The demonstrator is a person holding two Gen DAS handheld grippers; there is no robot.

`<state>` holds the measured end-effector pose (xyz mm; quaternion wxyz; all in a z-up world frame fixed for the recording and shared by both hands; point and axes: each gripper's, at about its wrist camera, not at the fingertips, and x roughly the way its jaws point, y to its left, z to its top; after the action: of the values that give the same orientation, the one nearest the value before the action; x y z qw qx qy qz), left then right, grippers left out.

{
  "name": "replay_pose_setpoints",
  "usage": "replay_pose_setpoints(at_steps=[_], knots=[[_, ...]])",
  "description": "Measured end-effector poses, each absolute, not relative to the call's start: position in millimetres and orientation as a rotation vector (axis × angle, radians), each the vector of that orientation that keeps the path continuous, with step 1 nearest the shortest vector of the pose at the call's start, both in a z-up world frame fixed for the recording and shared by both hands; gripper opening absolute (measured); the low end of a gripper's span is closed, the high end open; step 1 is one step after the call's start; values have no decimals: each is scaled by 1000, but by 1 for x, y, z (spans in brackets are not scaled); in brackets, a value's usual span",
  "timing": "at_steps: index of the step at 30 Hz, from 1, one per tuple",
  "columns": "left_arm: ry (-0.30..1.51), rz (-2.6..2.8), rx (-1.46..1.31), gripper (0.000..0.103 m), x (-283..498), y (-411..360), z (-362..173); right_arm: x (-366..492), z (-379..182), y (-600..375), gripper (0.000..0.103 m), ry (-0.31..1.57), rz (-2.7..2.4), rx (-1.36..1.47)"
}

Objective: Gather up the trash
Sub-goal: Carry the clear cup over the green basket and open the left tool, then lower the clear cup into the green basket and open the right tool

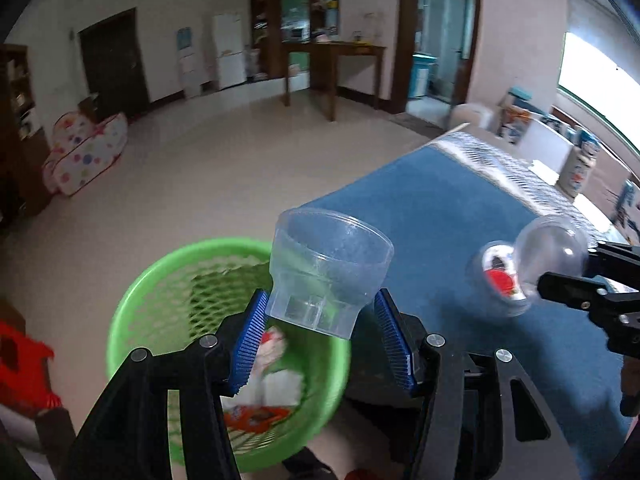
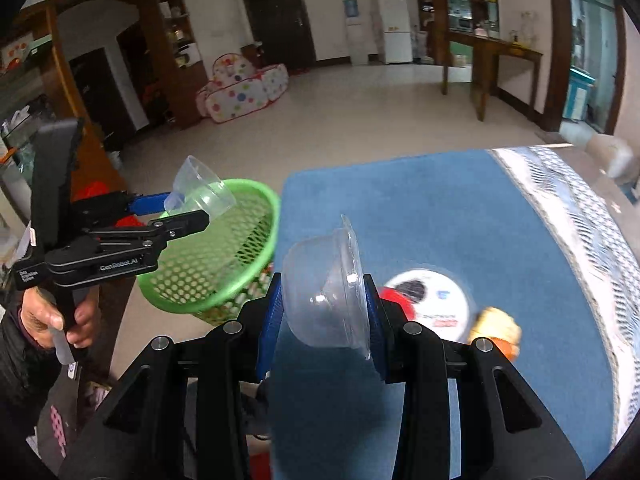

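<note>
Holding wrappers: green basket

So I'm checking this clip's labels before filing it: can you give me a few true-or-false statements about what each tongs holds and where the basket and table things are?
1. The left tongs grip a clear plastic cup. True.
2. The right tongs are empty. False: they are shut on a clear dome lid.
3. The green basket stands on the blue table cover. False: it sits on the floor beside the table.
4. The basket already holds some wrappers. True.
5. A round red-and-white lid lies on the blue cover. True.
6. The clear cup is full of liquid. False: it looks empty.
</note>
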<state>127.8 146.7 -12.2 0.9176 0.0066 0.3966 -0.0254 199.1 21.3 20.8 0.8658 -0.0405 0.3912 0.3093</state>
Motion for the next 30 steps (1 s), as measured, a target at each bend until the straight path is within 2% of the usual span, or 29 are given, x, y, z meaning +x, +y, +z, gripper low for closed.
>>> replay_pose_setpoints(at_steps=[15, 30], knots=[[942, 155, -71, 53, 125, 239, -70, 216, -5, 119, 38, 892, 753, -112], [974, 203, -143, 53, 115, 267, -92, 233, -31, 176, 39, 987, 802, -77]])
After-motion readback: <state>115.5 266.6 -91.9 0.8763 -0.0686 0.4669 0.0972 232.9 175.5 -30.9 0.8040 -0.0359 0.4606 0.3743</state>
